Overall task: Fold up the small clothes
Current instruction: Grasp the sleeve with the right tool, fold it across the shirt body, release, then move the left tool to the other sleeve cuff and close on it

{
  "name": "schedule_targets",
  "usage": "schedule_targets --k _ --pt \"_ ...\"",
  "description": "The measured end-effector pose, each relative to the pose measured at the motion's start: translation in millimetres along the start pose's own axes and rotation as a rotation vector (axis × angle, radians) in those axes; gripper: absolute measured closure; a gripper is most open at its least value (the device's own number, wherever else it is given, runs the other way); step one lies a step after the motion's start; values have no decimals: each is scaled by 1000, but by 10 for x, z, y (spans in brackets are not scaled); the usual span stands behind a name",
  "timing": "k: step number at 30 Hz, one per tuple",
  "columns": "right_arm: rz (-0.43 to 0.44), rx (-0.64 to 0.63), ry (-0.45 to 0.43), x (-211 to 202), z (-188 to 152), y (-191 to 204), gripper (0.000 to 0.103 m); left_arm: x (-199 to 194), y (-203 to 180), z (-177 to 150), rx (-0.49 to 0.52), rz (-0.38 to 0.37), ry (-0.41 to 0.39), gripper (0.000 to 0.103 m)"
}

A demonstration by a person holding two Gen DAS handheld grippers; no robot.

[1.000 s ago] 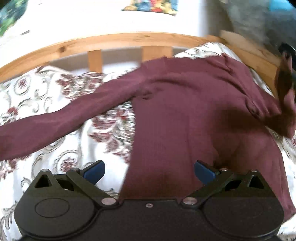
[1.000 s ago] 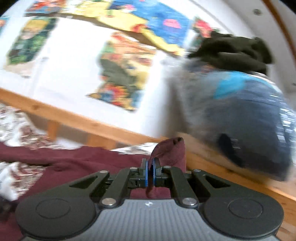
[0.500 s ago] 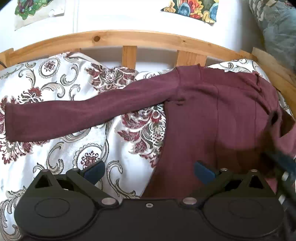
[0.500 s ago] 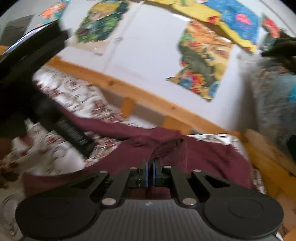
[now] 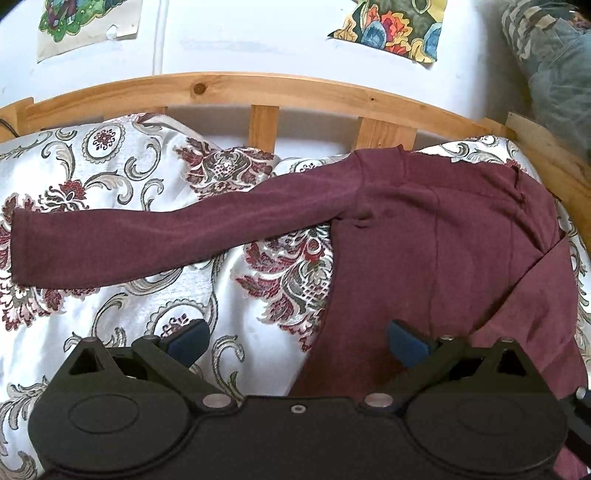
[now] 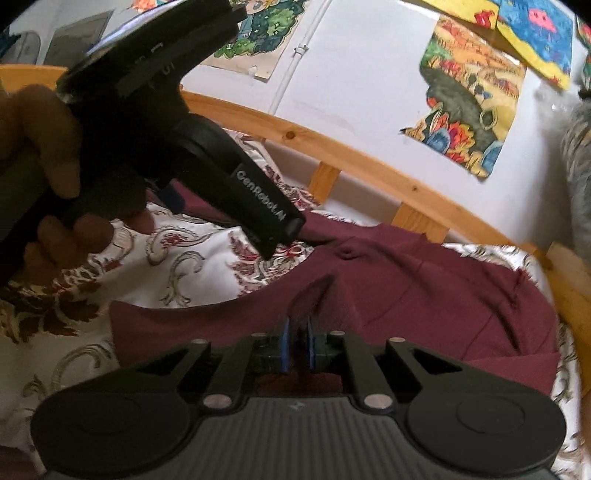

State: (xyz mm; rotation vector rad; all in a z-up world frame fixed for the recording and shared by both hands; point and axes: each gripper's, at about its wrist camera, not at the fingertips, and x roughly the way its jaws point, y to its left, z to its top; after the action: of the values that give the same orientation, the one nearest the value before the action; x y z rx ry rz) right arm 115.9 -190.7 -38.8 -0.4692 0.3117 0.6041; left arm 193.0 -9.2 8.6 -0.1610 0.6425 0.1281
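Right gripper [image 6: 297, 345] low in the frame's centre, blue pads parted by a narrow gap, jaws just been opening; fold of the maroon top [image 6: 406, 295] standing up between them, pads no longer pressing it as far as can be seen. Left gripper [image 5: 295, 339] at the bottom of its own view, spread wide, holding nothing, one blue pad [image 5: 186, 339] over the patterned bedspread [image 5: 110, 177], the other over the top's body. Seen from the right wrist at upper left as a black tool in a hand [image 6: 48, 155]. Maroon top [image 5: 443, 258] lying flat on the bedspread, right of centre; one long sleeve [image 5: 166, 240] stretched out toward the left edge, far side folded in at the right. Wooden bed rail [image 5: 258, 88] curving across the upper frame, posters [image 5: 391, 26] on the white wall above.
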Motion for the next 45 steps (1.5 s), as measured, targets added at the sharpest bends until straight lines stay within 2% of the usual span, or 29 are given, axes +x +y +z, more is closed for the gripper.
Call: schedule_targets --k 1,2,3,6,9,10,14,16,18,20,24,28,31,34,37,41,43,45 --pt "13 12 5 -14 -10 -2 76 6 -5 3 -3 -4 -5 1" --pt "27 23 9 -37 -26 -8 64 14 -12 7 -5 -10 -9 1" --pt "42 33 14 -59 -40 -14 58 24 -22 11 -5 -15 -12 1" --pt "39 56 39 -150 -99 -74 47 55 -69 14 8 -46 -20 1" --pt "-19 82 78 -235 -180 -255 33 115 -139 -17 40 -90 -13 1" --pt "-42 97 90 -246 -197 -325 31 143 -166 -37 54 -109 -5 1" --pt "-214 198 150 -247 -324 -714 17 240 -269 -142 106 -161 38 1" --pt "-290 278 178 -245 -419 -917 16 284 -347 -208 145 -192 57 1" --pt "-346 358 195 -251 -514 -1075 17 337 -425 -265 200 -181 71 1" --pt "-390 435 212 -251 -631 -1212 17 409 -524 -323 265 -122 85 1" --pt "-462 474 220 -246 -799 -1311 16 618 -634 -418 365 35 144 1" --pt "-526 494 184 -238 -857 -1425 15 656 -544 -395 319 22 176 1" --pt "-576 514 151 -172 -871 -1547 9 619 -514 -376 329 19 177 1" --pt "-650 515 128 -25 -879 -1682 5 516 -422 -347 335 -7 151 1" --pt "-671 531 133 92 -921 -1762 2 406 -245 -289 297 -11 112 1" --pt "-687 527 111 83 -982 -1652 0 310 84 -130 260 66 84 1" --pt "-699 511 97 72 -968 -1600 0 252 317 -43 255 147 64 1" --pt "-705 495 86 72 -936 -1563 0 227 607 7 205 248 49 1"
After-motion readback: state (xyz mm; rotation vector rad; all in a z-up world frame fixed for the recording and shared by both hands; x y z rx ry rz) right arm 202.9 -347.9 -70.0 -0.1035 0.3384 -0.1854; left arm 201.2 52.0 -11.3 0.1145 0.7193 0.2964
